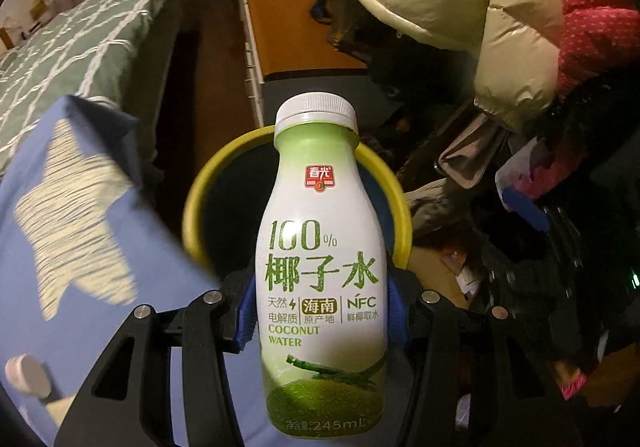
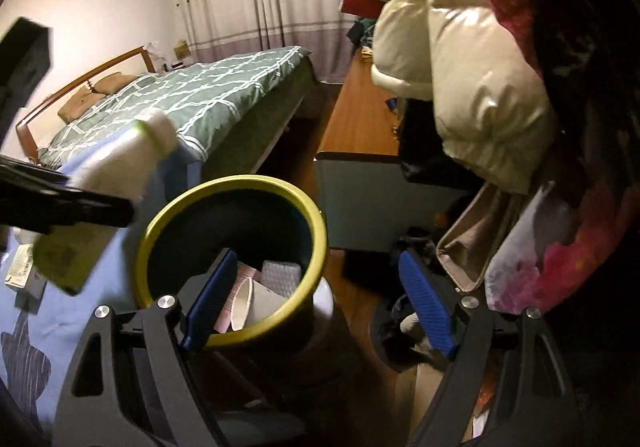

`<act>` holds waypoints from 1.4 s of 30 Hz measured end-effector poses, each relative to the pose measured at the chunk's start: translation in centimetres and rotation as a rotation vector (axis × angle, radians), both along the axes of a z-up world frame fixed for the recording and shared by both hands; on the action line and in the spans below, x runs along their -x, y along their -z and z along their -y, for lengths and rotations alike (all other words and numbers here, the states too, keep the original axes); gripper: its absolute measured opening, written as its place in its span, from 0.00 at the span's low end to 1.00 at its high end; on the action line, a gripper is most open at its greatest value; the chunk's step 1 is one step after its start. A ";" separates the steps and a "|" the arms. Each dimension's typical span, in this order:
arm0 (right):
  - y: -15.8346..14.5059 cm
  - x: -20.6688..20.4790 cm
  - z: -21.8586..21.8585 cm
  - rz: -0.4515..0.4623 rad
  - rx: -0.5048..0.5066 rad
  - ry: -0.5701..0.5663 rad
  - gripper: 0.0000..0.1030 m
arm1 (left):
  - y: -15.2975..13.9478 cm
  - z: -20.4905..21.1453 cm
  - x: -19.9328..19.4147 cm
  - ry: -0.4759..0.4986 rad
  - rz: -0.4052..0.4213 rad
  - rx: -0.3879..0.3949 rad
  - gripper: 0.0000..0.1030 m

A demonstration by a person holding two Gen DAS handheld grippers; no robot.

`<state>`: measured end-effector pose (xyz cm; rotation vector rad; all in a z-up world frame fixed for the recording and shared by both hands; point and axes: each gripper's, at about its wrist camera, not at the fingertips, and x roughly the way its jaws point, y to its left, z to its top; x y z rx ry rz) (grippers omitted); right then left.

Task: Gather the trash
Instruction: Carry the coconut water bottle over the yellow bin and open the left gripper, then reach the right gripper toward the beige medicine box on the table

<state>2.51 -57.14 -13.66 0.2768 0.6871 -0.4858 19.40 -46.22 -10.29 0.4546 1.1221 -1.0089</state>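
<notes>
A bottle (image 1: 322, 267) sits between the left gripper's (image 1: 322, 311) fingers, in front of a bin (image 2: 232, 255); the bed (image 2: 192, 103) lies behind it.

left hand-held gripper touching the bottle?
Touching. In the left wrist view the left hand-held gripper has both blue pads pressed against the sides of the bottle, which it holds upright in front of the bin.

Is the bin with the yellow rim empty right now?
No. The right wrist view shows a white paper cup and other trash already lying inside the yellow-rimmed bin.
</notes>
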 end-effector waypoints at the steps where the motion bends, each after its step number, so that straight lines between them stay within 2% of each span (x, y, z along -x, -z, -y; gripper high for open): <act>1: 0.0 0.1 0.2 0.000 -0.002 0.003 0.76 | 0.4 0.4 0.0 0.005 0.004 0.000 0.50; 7: 0.2 0.4 0.6 -0.010 -0.007 0.022 0.76 | 2.7 3.9 -0.6 -0.004 0.008 0.006 0.50; 8: 0.3 0.4 0.6 -0.011 -0.009 0.023 0.76 | 2.9 4.1 -0.7 -0.013 0.010 0.009 0.55; 9: 0.3 0.3 0.6 -0.010 -0.014 0.022 0.76 | 2.8 3.8 -0.7 -0.023 0.015 0.013 0.70; 10: 0.3 0.2 0.6 -0.008 -0.018 0.020 0.76 | 2.5 3.2 -0.8 -0.036 0.027 0.024 0.74; 16: 0.1 -0.6 -0.3 -0.008 -0.021 -0.009 0.76 | -1.1 -2.1 -0.2 -0.082 0.085 0.107 0.80; 18: -0.1 -1.1 -1.1 -0.009 -0.018 -0.027 0.76 | -2.7 -4.9 0.1 -0.108 0.114 0.161 0.87; 21: -0.3 -2.0 -2.4 -0.014 -0.009 -0.063 0.76 | -5.4 -10.9 0.5 -0.182 0.211 0.248 0.91; 24: -0.6 -2.8 -4.0 -0.018 0.002 -0.097 0.76 | -6.9 -16.3 0.9 -0.266 0.317 0.289 0.95; 25: -0.7 -3.1 -4.7 -0.019 0.007 -0.110 0.76 | -7.4 -19.3 1.0 -0.317 0.369 0.303 0.95; 28: -1.1 -4.5 -6.9 -0.025 0.021 -0.156 0.76 | -7.9 -25.5 1.0 -0.423 0.440 0.326 0.95; 32: -1.5 -6.7 -10.2 -0.039 0.040 -0.231 0.76 | -7.8 -34.4 0.5 -0.580 0.497 0.341 0.95; 36: -2.0 -9.0 -14.7 -0.046 0.046 -0.333 0.76 | -6.1 -41.7 -0.4 -0.739 0.557 0.313 0.95; 42: -2.6 -11.7 -20.8 -0.049 0.049 -0.483 0.76 | -2.7 -49.1 -1.6 -0.913 0.632 0.269 0.95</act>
